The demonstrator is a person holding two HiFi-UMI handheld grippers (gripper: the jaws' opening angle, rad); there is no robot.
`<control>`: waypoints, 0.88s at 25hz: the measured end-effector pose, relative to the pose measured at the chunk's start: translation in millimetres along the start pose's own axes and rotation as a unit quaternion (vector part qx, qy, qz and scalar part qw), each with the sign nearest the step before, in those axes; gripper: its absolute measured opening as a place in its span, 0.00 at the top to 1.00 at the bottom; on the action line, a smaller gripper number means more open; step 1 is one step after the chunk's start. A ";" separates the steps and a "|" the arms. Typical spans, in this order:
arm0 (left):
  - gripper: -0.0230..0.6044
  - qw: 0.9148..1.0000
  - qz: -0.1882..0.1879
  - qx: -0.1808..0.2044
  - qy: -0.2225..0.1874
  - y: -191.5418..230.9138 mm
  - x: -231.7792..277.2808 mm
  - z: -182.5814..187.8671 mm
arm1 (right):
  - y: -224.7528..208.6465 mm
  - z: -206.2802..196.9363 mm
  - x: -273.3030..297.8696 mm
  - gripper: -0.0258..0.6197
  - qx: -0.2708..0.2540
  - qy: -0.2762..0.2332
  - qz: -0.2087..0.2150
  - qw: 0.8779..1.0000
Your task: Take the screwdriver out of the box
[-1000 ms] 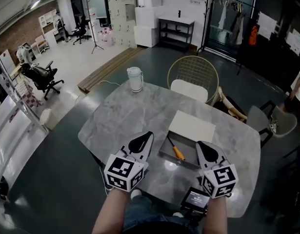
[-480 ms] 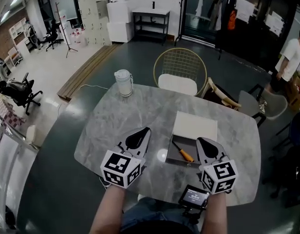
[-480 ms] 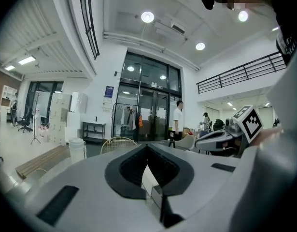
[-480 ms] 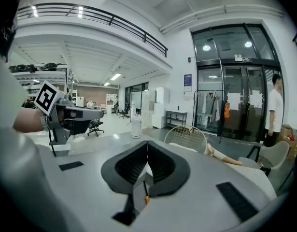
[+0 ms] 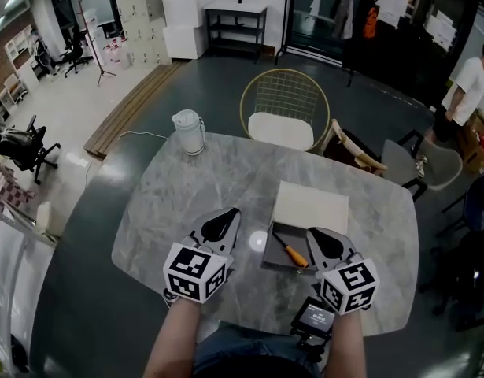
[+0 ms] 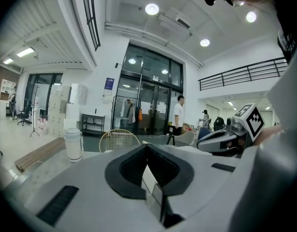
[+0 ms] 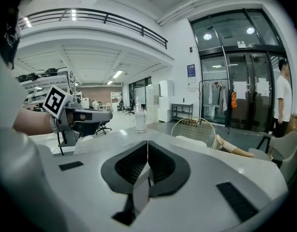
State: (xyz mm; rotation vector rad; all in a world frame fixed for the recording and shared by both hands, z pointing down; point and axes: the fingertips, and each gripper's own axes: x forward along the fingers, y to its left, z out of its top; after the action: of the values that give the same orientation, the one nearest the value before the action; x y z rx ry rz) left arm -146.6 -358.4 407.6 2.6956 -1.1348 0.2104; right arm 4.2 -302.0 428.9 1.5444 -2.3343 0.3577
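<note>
Head view: white jug (image 5: 188, 131) and wire chair (image 5: 281, 130) beyond the open box (image 5: 308, 207).

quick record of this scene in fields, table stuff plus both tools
table: grey marble top
box: open, white lid folded back
screwdriver: orange handle, lying inside the box
jug: white, at the table's far left edge
left tool: shut, empty, left of the box
right tool: shut, empty, by the box's right side

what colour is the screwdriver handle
Orange. The screwdriver shows best in the head view, lying in the box.
</note>
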 end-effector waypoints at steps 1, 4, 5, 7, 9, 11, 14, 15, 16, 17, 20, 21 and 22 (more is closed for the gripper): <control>0.94 1.000 0.002 -0.007 0.005 2.4 2.5 -3.7 | 0.1 -3.8 3.7 0.92 0.000 0.008 0.005 1.000; 0.94 0.999 0.005 -0.027 0.029 7.5 9.0 -19.1 | -2.9 -17.9 13.7 0.92 0.006 0.038 0.013 0.999; 0.94 0.999 0.007 -0.032 0.038 8.9 10.3 -25.5 | -3.6 -23.2 16.5 0.92 0.010 0.048 0.017 0.999; 0.94 0.998 0.012 -0.042 0.054 13.4 10.8 -37.6 | -2.4 -34.0 22.9 0.92 0.017 0.068 0.027 0.997; 0.94 0.997 0.016 -0.048 0.066 18.5 10.5 -49.2 | -1.2 -45.2 30.4 0.92 0.023 0.084 0.033 0.996; 0.94 0.995 0.019 -0.053 0.078 22.0 9.9 -60.7 | -0.9 -58.0 36.7 0.92 0.025 0.104 0.035 0.994; 0.94 0.993 0.022 -0.064 0.095 25.5 6.3 -76.7 | -0.4 -79.3 42.8 0.92 0.029 0.143 0.030 0.989; 0.94 0.992 0.023 -0.068 0.100 26.8 5.6 -81.4 | -0.9 -86.6 44.9 0.91 0.033 0.156 0.026 0.987; 0.94 0.992 0.024 -0.071 0.104 28.2 5.5 -85.7 | -1.6 -93.7 47.1 0.90 0.038 0.168 0.024 0.985; 0.94 0.991 0.025 -0.073 0.108 29.5 6.0 -89.3 | -2.4 -100.5 49.1 0.85 0.043 0.181 0.022 0.982; 0.94 0.990 0.026 -0.079 0.116 31.4 9.6 -97.4 | -6.4 -118.7 53.9 0.75 0.055 0.219 0.020 0.974; 0.94 0.989 0.027 -0.080 0.118 32.2 11.0 -99.1 | -7.8 -123.7 55.7 0.74 0.054 0.232 0.021 0.971; 0.94 0.989 0.028 -0.081 0.120 33.4 12.2 -100.3 | -9.0 -128.2 58.0 0.73 0.051 0.246 0.023 0.968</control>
State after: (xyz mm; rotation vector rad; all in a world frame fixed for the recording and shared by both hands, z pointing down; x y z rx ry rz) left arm -167.2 -364.9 511.8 2.4218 -1.1041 0.4193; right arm 7.3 -306.0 569.8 1.2629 -1.9846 0.7850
